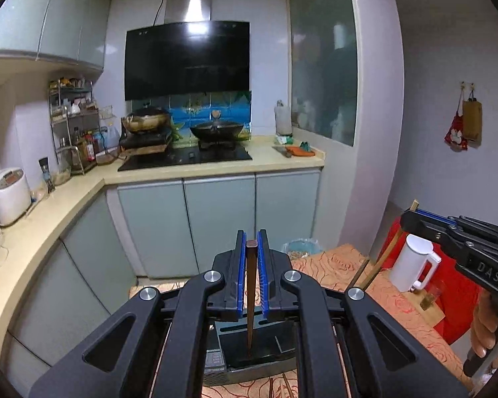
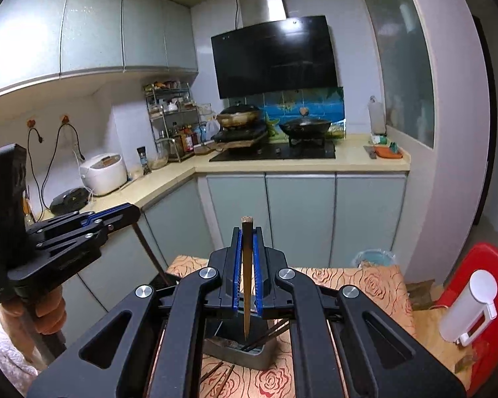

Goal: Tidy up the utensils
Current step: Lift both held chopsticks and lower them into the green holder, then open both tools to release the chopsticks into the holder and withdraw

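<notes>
At twelve o'clock from each wrist camera, a single chopstick is seen clamped upright between blue pads. The left gripper [image 1: 252,242] is closed on a dark brown chopstick [image 1: 251,292], its tip hanging over a slot of the dark holder [image 1: 249,348] at six o'clock. The right gripper [image 2: 247,238] is likewise closed on a lighter chopstick [image 2: 247,278], whose point is poised just above the same holder [image 2: 239,351], where several chopsticks already lean toward three o'clock. Both sticks are held near the thick end and pointed downward, probably so that each can be lowered tip-first into the holder without tipping it. More loose chopsticks [image 2: 217,379] are left lying on the tablecloth [image 2: 358,282] at seven o'clock of the holder, so the sorting is judged unfinished.

A table spread with an orange rose-patterned cloth serves as the work surface; a white jug [image 2: 469,308] stands on it at four o'clock in the right view, by a red chair [image 2: 481,262]. Beyond, a small kitchen is seen: a pale countertop [image 1: 182,174] running round the corner, grey-green cabinet doors below, a wok [image 1: 215,129] on the hob under a black extractor hood [image 1: 187,59], and a white rice cooker [image 1: 6,195] at nine o'clock.
</notes>
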`<act>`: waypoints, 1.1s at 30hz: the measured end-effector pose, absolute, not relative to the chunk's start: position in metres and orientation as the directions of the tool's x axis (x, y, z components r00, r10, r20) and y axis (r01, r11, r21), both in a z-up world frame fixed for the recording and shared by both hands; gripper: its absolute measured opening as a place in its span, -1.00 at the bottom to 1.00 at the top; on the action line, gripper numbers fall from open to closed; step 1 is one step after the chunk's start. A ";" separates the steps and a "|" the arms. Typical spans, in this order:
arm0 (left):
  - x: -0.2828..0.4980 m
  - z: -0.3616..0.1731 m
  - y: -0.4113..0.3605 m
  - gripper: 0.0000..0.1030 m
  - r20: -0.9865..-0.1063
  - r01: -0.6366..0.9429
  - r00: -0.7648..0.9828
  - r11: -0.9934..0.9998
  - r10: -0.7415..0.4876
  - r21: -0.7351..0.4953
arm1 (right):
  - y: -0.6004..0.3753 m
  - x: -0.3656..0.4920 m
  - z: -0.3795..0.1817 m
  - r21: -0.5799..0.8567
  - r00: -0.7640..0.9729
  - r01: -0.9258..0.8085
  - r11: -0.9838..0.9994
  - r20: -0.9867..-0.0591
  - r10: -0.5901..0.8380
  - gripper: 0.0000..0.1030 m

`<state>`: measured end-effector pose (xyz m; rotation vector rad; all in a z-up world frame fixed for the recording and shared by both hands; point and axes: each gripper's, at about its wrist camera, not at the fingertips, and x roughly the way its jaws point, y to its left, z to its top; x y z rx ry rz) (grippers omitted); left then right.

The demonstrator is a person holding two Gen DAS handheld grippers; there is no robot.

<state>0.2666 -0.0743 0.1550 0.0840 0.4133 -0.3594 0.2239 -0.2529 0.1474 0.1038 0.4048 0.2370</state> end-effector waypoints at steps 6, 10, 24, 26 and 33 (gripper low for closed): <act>0.275 0.130 -0.073 -0.87 -0.452 0.346 0.839 0.938 -0.302 0.015 | -0.252 0.233 0.131 0.161 0.871 -0.207 0.965 -0.419 0.256 -0.86; 0.276 0.119 -0.069 -0.87 -0.469 0.339 0.832 0.941 -0.296 0.009 | -0.252 0.240 0.121 0.171 0.856 -0.209 0.963 -0.444 0.265 -0.86; 0.252 0.115 -0.050 0.32 -0.457 0.314 0.842 0.949 -0.287 -0.018 | -0.268 0.236 0.113 0.222 0.862 -0.163 0.961 -0.441 0.248 -0.15; 0.248 0.113 -0.046 0.35 -0.459 0.317 0.839 0.948 -0.293 -0.025 | -0.274 0.231 0.115 0.224 0.872 -0.148 0.963 -0.431 0.234 -0.11; 0.228 0.104 -0.027 0.47 -0.454 0.319 0.837 0.946 -0.307 -0.051 | -0.286 0.202 0.126 0.180 0.905 -0.138 0.974 -0.377 0.198 -0.09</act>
